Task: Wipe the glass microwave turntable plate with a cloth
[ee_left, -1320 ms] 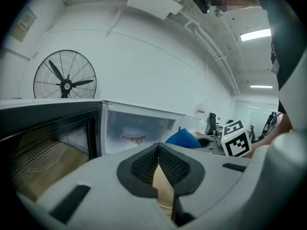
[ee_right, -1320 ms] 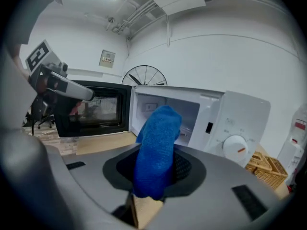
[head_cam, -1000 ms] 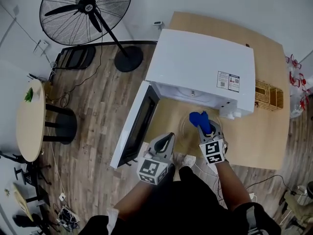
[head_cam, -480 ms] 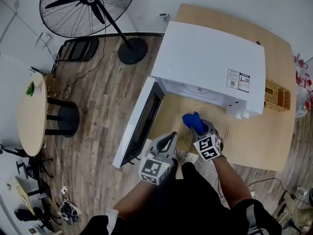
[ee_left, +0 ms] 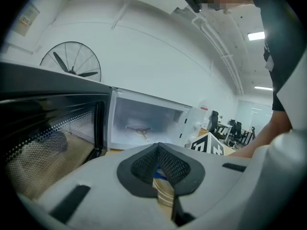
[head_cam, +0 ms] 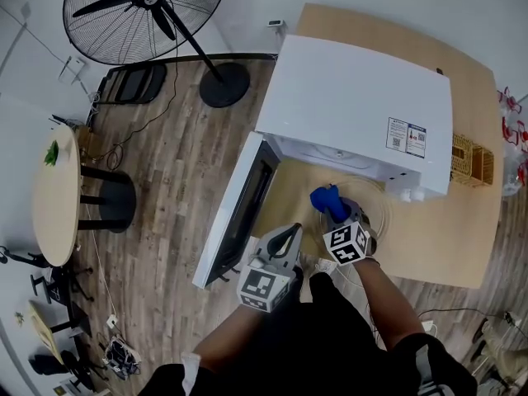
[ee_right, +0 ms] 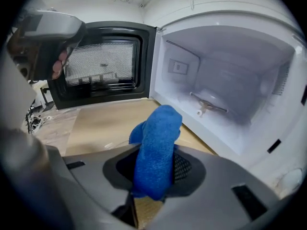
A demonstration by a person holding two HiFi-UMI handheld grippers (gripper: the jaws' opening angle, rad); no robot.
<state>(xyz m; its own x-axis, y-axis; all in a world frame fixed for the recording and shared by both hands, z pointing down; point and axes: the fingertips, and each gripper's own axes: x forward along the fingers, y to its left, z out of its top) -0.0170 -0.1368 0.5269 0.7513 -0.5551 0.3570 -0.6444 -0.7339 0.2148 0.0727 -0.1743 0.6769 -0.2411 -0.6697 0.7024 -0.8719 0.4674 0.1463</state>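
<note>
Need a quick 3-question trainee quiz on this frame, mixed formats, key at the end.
1. True or false: the microwave door stands open.
2. What sits in the right claw? A) a sponge B) a blue cloth C) nothing
3. Fill in: the glass plate lies on the ___, in front of the microwave, not inside it.
Key: 1 true; 2 B; 3 table.
</note>
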